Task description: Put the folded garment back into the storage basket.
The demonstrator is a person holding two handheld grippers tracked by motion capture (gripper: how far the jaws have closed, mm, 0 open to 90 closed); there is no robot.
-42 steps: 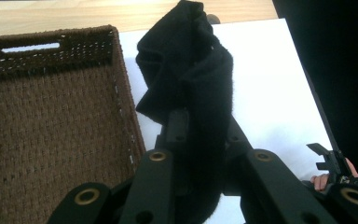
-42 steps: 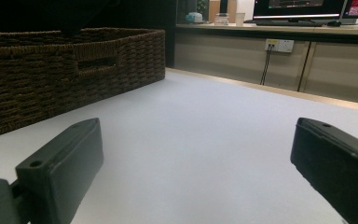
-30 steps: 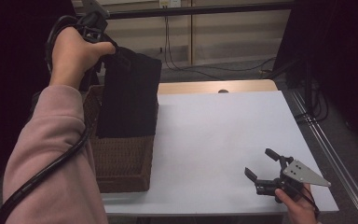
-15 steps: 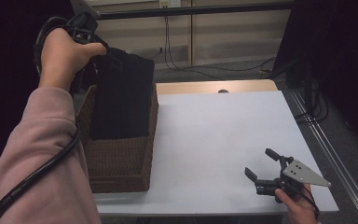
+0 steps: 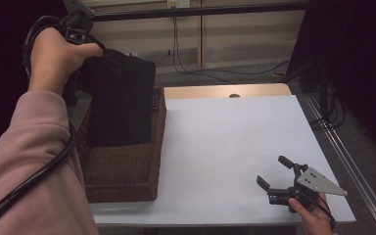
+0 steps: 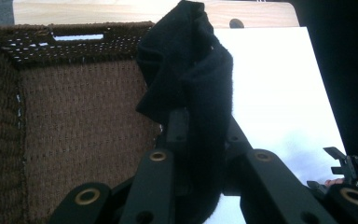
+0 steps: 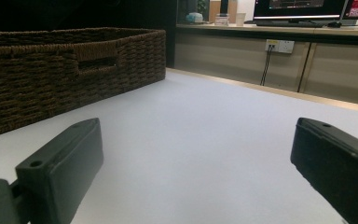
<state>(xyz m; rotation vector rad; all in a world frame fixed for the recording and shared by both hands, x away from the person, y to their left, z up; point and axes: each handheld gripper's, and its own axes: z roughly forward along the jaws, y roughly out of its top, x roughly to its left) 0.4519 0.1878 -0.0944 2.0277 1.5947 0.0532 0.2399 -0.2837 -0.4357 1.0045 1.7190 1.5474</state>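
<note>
A black cloth (image 5: 122, 105) hangs over the brown wicker basket (image 5: 122, 171) at the table's left, its lower end down inside the basket. My left gripper (image 5: 100, 55) is raised above the basket's far end and shut on the cloth's top. In the left gripper view the cloth (image 6: 191, 70) bunches between the jaws of my left gripper (image 6: 200, 135), with the basket's floor (image 6: 74, 116) below. My right gripper (image 5: 274, 171) rests low at the table's front right, open with nothing between its fingers. The right gripper view looks between the spread jaws of that gripper (image 7: 196, 163) towards the basket (image 7: 51, 65).
The white table top (image 5: 225, 142) stretches from the basket to the right edge. A wooden strip (image 5: 225, 90) borders its far side. Cables (image 5: 186, 58) hang on the wall behind, and a metal rail (image 5: 352, 166) runs along the right.
My left hand has drifted a little to the left with the black cloth still hanging from it. The right gripper has stayed in place.
</note>
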